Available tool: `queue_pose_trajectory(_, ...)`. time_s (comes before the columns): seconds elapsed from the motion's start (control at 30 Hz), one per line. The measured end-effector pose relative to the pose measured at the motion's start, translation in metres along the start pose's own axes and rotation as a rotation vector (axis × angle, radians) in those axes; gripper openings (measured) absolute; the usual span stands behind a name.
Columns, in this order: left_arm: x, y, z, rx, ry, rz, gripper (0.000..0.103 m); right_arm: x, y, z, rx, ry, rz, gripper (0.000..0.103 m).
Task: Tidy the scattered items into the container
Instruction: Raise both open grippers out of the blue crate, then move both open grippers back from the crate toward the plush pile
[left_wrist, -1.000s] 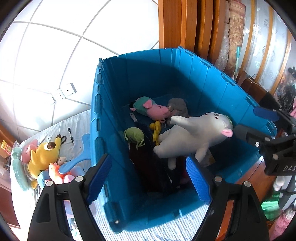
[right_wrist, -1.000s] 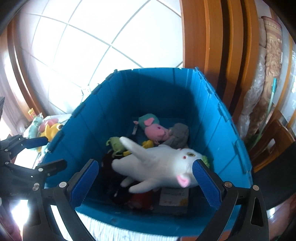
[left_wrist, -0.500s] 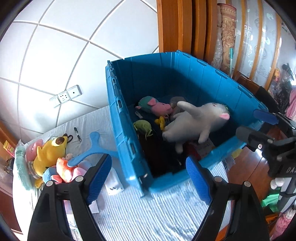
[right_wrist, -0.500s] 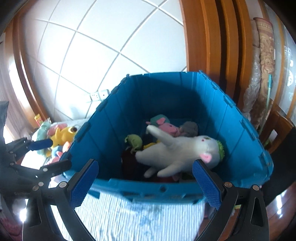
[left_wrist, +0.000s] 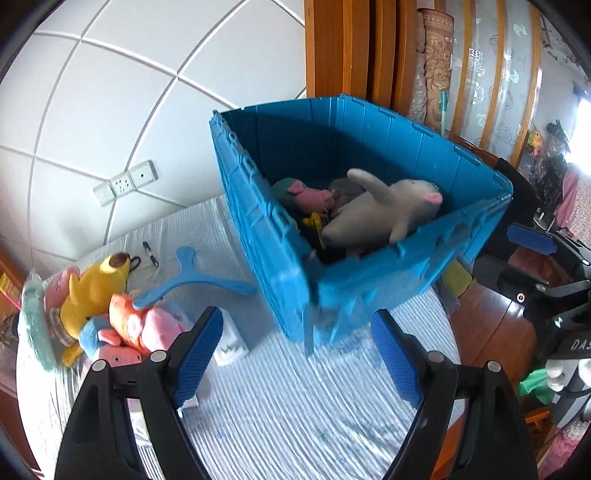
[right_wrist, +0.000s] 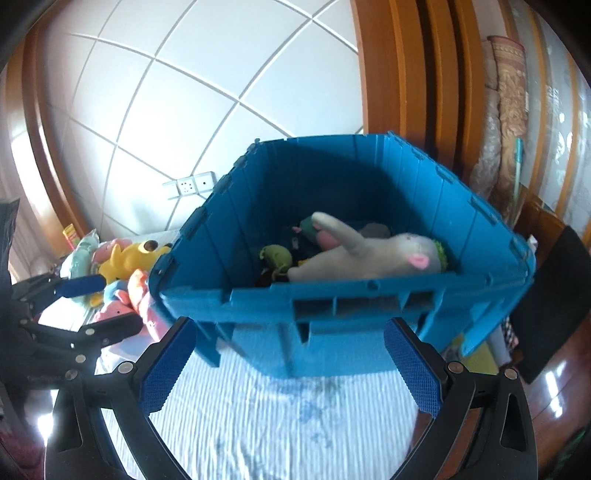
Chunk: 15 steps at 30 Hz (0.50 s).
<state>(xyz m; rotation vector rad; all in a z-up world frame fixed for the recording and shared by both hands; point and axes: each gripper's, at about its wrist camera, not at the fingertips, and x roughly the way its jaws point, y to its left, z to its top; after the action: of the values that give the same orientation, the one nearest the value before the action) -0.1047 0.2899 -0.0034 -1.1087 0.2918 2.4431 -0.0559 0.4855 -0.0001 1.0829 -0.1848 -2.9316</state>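
Observation:
A blue plastic crate (left_wrist: 280, 266) (right_wrist: 332, 306) stands on a striped cloth. In it lie a grey-white plush (left_wrist: 384, 214) (right_wrist: 373, 254), a pink pig plush (left_wrist: 314, 195) and a green plush (right_wrist: 275, 254). Left of the crate is a heap of toys: a yellow plush (left_wrist: 92, 291) (right_wrist: 129, 258), an orange-pink plush (left_wrist: 140, 325) and a blue Y-shaped toy (left_wrist: 192, 277). My left gripper (left_wrist: 299, 358) is open and empty, in front of the crate's near corner. My right gripper (right_wrist: 291, 373) is open and empty, in front of the crate's near wall.
A white small box (left_wrist: 229, 343) lies by the left fingertip. A black pen (left_wrist: 150, 254) lies near the tiled wall with sockets (left_wrist: 125, 181). Wooden door frames (left_wrist: 351, 48) stand behind the crate. The table's right edge drops to a wooden floor (left_wrist: 487, 325).
Both grippers have pulled back and away from over the crate, staying open and empty. The grey-white plush lies in the crate. The toy heap at the left has come more into view.

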Motion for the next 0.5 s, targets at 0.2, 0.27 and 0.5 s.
queue_pose_trajectory(0.2,-0.013,0.001,-0.026,-0.012,0.007,0.027,0.083,-0.005,0.016,-0.015,-0.045,0.024,0.038,0.103)
queue_pose_trajectory(0.27,-0.017,0.001,-0.033,-0.023,0.006,0.043,0.083,-0.007,0.022,-0.019,-0.064,0.027,0.053,0.103)
queue_pose_trajectory(0.5,-0.035,0.006,-0.061,-0.094,0.025,0.097,0.083,-0.011,0.040,-0.036,-0.121,0.073,0.088,0.103)
